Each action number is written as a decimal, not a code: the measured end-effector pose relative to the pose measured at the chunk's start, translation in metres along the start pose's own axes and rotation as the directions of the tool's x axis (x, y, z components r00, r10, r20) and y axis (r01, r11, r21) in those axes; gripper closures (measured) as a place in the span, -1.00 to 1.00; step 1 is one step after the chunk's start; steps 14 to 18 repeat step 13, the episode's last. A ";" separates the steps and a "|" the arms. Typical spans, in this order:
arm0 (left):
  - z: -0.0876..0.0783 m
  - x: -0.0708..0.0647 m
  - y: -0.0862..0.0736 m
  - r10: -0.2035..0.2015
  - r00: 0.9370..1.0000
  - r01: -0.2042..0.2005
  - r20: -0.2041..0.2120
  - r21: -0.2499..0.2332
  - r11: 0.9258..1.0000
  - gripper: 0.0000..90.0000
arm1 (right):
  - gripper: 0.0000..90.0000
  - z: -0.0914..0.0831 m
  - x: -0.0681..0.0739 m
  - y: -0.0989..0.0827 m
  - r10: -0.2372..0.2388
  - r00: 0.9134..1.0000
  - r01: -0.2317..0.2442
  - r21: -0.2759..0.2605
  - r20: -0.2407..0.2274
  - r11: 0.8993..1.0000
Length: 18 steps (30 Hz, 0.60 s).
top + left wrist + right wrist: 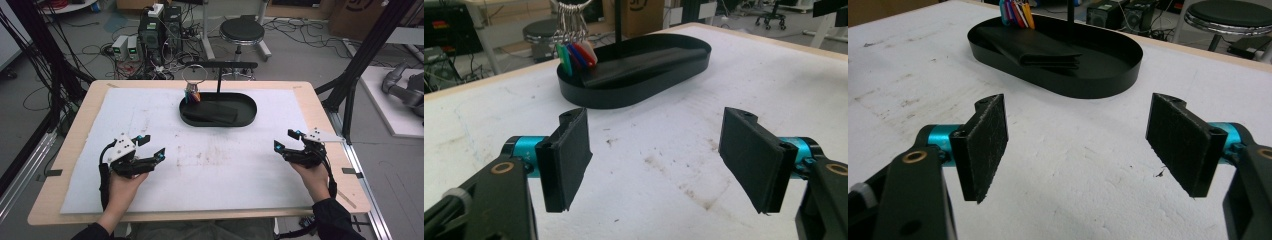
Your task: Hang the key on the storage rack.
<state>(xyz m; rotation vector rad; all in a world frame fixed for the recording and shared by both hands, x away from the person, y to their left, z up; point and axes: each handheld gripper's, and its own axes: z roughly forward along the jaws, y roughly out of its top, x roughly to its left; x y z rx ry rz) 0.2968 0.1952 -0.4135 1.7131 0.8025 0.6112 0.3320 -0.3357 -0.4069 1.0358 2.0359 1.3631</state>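
A: High view — left gripper [151, 147] and right gripper [286, 140] sit low over the white mat [150, 115], one on each side, well apart. Both jaws spread wide, nothing between them.

B: Agreed. Left gripper view confirms it — left gripper [656, 160] gaping, bare stained mat [649, 165] between the pads. Right gripper view shows the same for the right gripper [1078, 150].

A: Nearest things?

B: Black oval tray [248, 116] at the far middle of the mat, between the two grippers and farther out. A folded black wallet [210, 113] lies in it. A key ring with coloured tags [193, 94] hangs from a black stand [220, 65], tags at the tray's left end.

A: The high view gives the stand's crossbar and the ring's loop; the gripper views cut those off. Left gripper view shows the tags [576, 54] close up — green, blue, red, pale — at the tray [644, 85] rim. Right gripper view shows the wallet [1035, 50] lying flat, with the stand's post behind it.

B: In the way? Open mat between each gripper and the tray. Beyond the table: a stool [242, 31], electronics boxes [160, 30], cables on the floor.
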 end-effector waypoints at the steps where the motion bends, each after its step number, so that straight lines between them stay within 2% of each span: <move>1: 0.000 0.001 0.000 0.000 1.000 0.000 0.000 0.001 1.000 -0.36 | -0.44 0.000 0.000 0.000 0.000 1.000 0.000 -0.001 0.000 1.000; 18: 0.004 0.003 -0.002 -0.007 1.000 0.007 -0.005 0.011 1.000 -0.36 | -0.44 -0.001 -0.001 -0.001 0.005 1.000 -0.005 0.004 -0.003 1.000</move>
